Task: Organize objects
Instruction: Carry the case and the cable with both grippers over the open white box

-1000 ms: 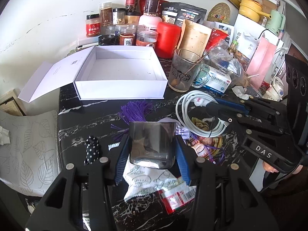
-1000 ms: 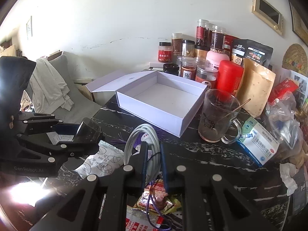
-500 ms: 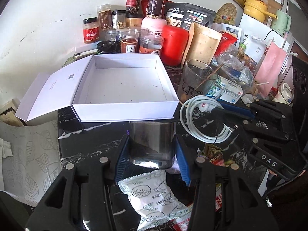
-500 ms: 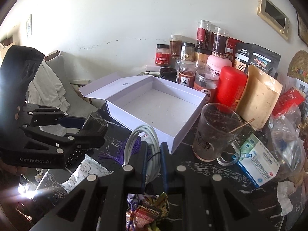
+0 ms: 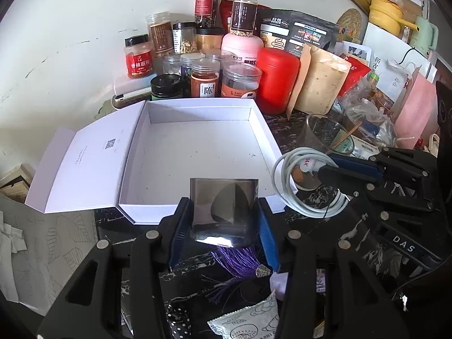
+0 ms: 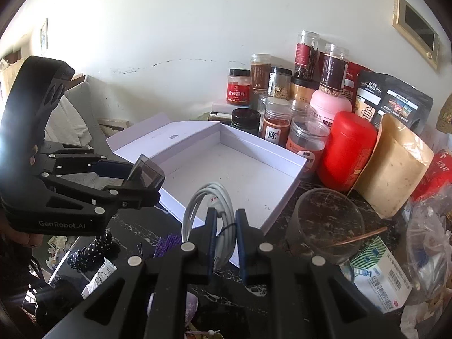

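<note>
A smoky, translucent plastic case (image 5: 224, 209) with a glossy sheen is seen at six o'clock of the matt white cardboard box (image 5: 197, 152). A smooth white rubbery cable (image 5: 285, 186) is coiled at the box's four o'clock. The table (image 5: 285, 118) is finished in polished black marble, veined white. Clear plastic jars (image 5: 240, 80) are ranged at twelve o'clock.
</note>
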The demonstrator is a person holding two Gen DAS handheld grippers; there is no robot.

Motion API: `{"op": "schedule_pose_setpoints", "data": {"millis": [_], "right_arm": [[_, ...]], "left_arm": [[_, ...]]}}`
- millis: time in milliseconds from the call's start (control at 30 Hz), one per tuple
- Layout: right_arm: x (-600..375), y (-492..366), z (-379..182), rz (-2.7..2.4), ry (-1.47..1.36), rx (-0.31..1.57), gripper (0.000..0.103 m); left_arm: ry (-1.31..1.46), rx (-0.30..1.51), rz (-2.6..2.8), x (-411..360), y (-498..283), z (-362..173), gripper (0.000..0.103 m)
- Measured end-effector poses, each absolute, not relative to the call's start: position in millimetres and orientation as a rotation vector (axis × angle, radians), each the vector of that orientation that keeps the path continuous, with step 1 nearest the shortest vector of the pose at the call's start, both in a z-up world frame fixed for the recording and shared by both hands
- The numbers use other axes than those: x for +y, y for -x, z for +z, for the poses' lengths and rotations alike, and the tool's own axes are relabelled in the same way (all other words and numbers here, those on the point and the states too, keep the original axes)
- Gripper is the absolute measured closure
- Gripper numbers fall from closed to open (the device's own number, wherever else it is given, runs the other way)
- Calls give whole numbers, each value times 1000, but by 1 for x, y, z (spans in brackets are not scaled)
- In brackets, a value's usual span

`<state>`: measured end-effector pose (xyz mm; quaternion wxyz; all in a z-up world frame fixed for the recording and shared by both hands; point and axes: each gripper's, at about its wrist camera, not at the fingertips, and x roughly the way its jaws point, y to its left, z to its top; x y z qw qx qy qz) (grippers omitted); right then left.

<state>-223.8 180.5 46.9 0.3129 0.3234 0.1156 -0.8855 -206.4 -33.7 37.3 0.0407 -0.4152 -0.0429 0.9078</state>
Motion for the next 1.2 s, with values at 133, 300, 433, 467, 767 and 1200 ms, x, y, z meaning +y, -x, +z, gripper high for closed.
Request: {"op": "schedule_pose_setpoints", "data": {"millis": [133,300,433,467,767,1200], "right_arm": [[171,234,48,-2358,-820,346,91],[158,250,49,-2381,-795,397,91],[148,266,48,-2378,-808,392,91],[146,270,48,-2384,-809,393,91],[131,306,50,-2427,-832,394,91],[115,357,54,-2470,-870,412,91]], "left_arm": [[1276,-138,2787,-43,220,35,58],[1283,-114,2800,-53,239,32,58],[1281,-132,2794,-61,255,31,58],[1280,-123,2798,-62,259,30,58],[1274,-37,2793,-72,302,31,58],[1317,91,2769,-90,361,25,58]]}}
